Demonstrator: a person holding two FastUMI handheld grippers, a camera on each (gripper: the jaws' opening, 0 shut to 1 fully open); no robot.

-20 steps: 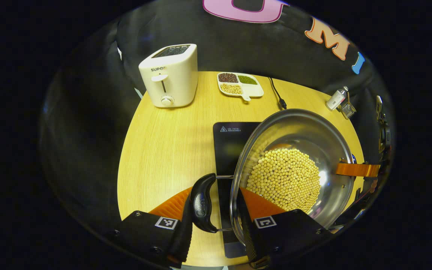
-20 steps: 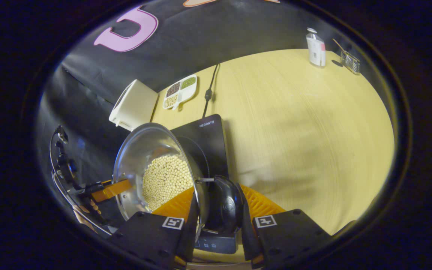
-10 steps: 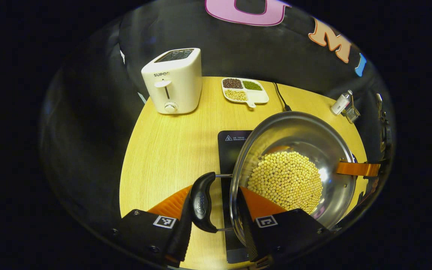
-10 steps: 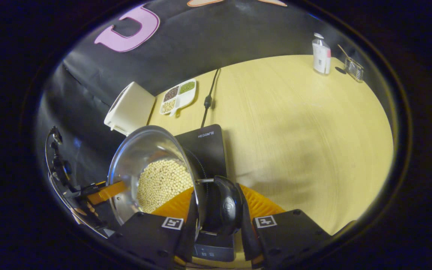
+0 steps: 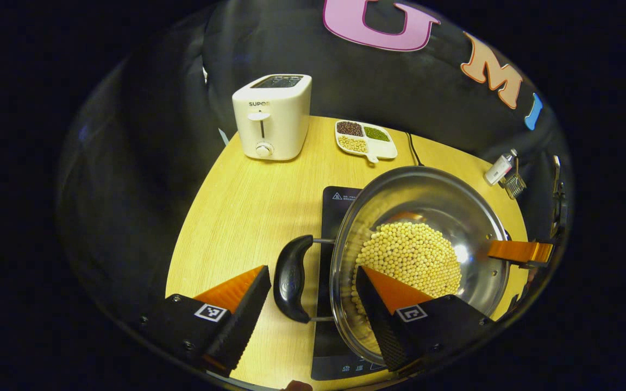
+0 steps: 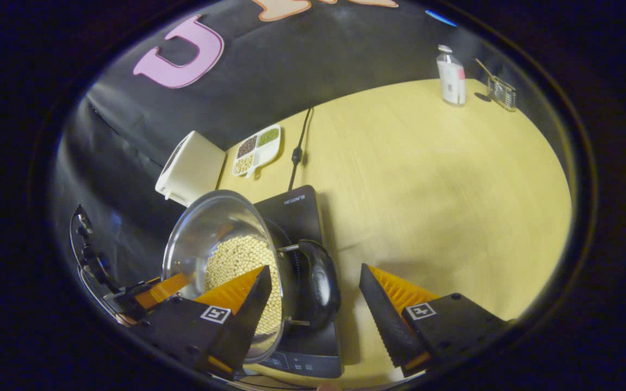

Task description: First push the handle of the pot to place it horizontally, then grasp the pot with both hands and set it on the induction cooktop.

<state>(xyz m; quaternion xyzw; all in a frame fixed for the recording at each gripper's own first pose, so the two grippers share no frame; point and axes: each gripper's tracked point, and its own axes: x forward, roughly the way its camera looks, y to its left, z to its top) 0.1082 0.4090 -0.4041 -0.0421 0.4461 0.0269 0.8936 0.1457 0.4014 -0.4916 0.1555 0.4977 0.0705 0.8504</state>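
Both grippers had let go within the last half sec. The left gripper (image 5: 308,296) had been clamped on the pot's (image 5: 419,260) left handle (image 5: 290,285); its fingers were now spread wide w/ the handle loose between them, touching neither. Same for the right gripper (image 6: 315,298): fingers wide apart, right handle (image 6: 318,293) free in the gap, nearer the left finger. Nothing held by either.

The pot, beans (image 5: 408,258) inside, sat just ahead of both finger pairs on the cooktop (image 5: 337,203), rim level, no visible tilt. Judged: placement done, release made; only backing the fingers off the handles w/o nudging the pot was left.
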